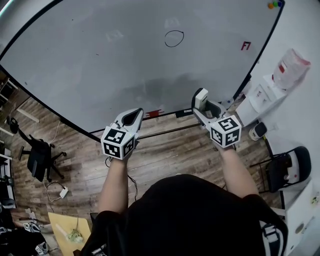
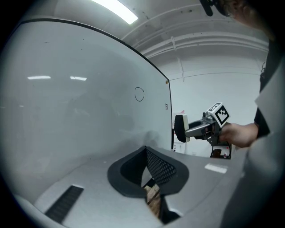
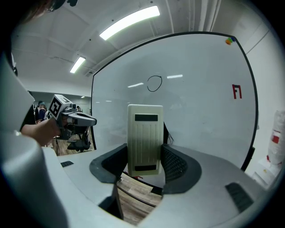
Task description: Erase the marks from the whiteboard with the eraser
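Note:
The whiteboard [image 1: 100, 65] fills the upper part of the head view. It bears a black circle [image 1: 174, 38] [image 3: 154, 83] [image 2: 139, 94] and a small red mark [image 1: 245, 46] [image 3: 236, 91] toward its right edge. My right gripper [image 1: 200, 103] [image 3: 144, 153] is shut on a cream eraser [image 1: 201, 97] [image 3: 144, 138] [image 2: 180, 128], held upright in front of the board's lower edge, well below the circle and apart from the board. To its left my left gripper [image 1: 134, 115] [image 2: 146, 153] is shut with nothing in it, its jaws together.
A ledge with a red marker [image 1: 155, 113] runs under the board. Coloured magnets [image 1: 275, 4] sit at the board's top right corner. A water dispenser [image 1: 265, 92] and a dark chair [image 1: 286, 169] stand at the right, an office chair [image 1: 37, 157] at the left on the wood floor.

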The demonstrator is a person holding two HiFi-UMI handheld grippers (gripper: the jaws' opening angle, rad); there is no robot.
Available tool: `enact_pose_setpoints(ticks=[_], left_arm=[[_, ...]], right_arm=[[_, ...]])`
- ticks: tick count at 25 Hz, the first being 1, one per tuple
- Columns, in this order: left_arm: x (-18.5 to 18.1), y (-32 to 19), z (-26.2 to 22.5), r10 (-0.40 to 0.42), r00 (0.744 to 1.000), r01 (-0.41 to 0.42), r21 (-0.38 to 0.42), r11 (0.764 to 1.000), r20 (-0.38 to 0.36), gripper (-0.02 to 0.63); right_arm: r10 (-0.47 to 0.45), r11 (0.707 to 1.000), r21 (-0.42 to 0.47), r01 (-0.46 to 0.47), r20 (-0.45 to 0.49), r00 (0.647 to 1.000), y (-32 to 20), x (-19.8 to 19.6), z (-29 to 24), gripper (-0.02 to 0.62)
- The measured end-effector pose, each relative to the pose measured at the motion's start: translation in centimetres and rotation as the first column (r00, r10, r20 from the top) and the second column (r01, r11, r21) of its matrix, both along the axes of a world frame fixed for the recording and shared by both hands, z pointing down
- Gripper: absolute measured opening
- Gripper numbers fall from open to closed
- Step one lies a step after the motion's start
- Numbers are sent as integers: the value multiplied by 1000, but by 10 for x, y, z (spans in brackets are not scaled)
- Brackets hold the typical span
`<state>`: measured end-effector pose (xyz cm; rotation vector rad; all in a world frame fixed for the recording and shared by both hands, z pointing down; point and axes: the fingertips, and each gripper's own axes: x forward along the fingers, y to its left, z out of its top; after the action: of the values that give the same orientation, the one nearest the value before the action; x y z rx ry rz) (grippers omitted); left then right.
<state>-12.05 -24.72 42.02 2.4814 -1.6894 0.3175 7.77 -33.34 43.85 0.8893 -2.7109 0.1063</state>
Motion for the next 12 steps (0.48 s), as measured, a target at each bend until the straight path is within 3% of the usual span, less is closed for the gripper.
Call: enact_pose_setpoints(ticks=[12], left_arm=[[7, -20, 6, -32, 999, 32, -10, 999, 3, 11]], right_arm=[[-30, 1000, 1, 30, 6, 1000, -27, 5, 4, 230]])
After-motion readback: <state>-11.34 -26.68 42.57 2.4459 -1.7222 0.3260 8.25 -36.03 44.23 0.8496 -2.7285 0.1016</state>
